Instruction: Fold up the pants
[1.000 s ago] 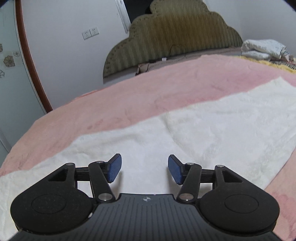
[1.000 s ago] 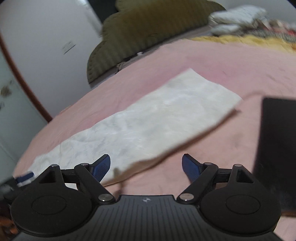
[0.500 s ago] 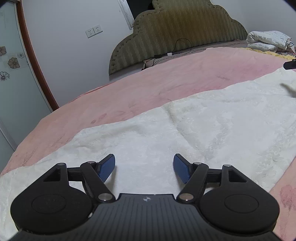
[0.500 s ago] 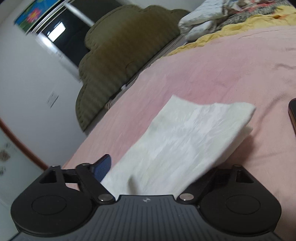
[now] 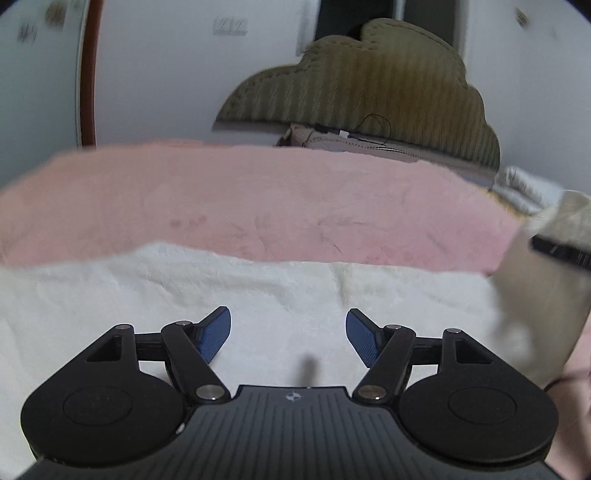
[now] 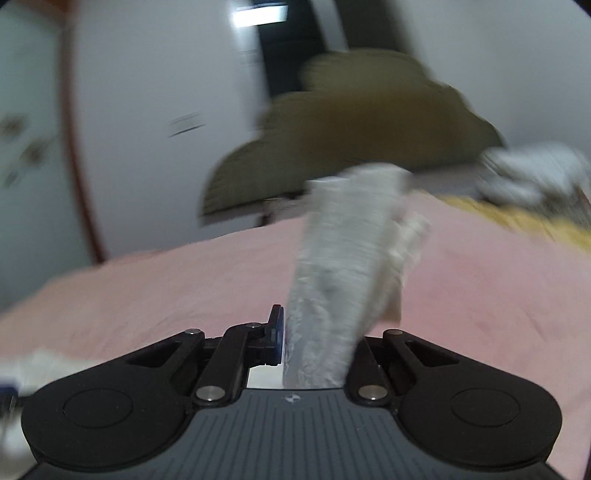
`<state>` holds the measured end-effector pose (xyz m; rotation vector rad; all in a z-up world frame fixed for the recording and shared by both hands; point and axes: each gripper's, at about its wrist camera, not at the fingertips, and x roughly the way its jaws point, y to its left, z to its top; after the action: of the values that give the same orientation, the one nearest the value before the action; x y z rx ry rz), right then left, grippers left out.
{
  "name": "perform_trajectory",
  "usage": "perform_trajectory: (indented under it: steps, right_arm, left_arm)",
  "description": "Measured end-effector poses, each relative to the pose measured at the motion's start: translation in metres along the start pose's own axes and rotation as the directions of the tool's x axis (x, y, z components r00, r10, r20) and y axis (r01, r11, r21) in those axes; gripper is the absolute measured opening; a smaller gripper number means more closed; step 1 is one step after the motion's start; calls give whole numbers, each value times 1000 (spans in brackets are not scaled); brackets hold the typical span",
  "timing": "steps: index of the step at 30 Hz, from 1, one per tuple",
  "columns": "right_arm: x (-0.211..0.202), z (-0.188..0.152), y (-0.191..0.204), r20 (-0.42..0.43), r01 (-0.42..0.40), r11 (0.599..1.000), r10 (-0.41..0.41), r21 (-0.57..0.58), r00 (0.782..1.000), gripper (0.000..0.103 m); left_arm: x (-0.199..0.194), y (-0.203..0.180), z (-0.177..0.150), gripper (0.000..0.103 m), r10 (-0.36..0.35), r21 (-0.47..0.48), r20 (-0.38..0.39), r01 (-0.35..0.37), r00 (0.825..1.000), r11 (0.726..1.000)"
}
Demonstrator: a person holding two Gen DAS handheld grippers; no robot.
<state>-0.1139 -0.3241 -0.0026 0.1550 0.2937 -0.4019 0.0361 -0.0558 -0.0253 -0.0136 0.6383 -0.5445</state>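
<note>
So the right gripper (image 6: 317, 347) is clamped on the white pants (image 6: 343, 258), lifting one end for the fold; left gripper (image 5: 288, 338) hangs open just above them. Next it probably needs carrying across.

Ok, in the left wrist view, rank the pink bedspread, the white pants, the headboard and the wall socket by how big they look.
1. Pink bedspread and white pants: too close to call; the pants lie nearer the camera.
2. Headboard.
3. Wall socket, blurred and smallest.

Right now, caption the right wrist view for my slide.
Right gripper shut on white pants, lifted above pink bedspread.
</note>
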Motion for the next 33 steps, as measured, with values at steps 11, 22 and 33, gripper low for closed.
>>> perform_trajectory:
  steps: [11,22,33]
  right_arm:
    - [19,-47,108,-145,-151,939,110,-308,983,11]
    - [13,-45,114,-139,-142,911,95,-387,986,16]
    - [24,-35,180,-165,-332,801,289,-498,943,45]
  left_arm:
    - [59,46,5,79,-487,-589,-136,324,863,740]
    - [100,25,16,22,-540,-622,-165,338,825,706]
    - [5,23,24,5,-135,-101,40,138,990,985]
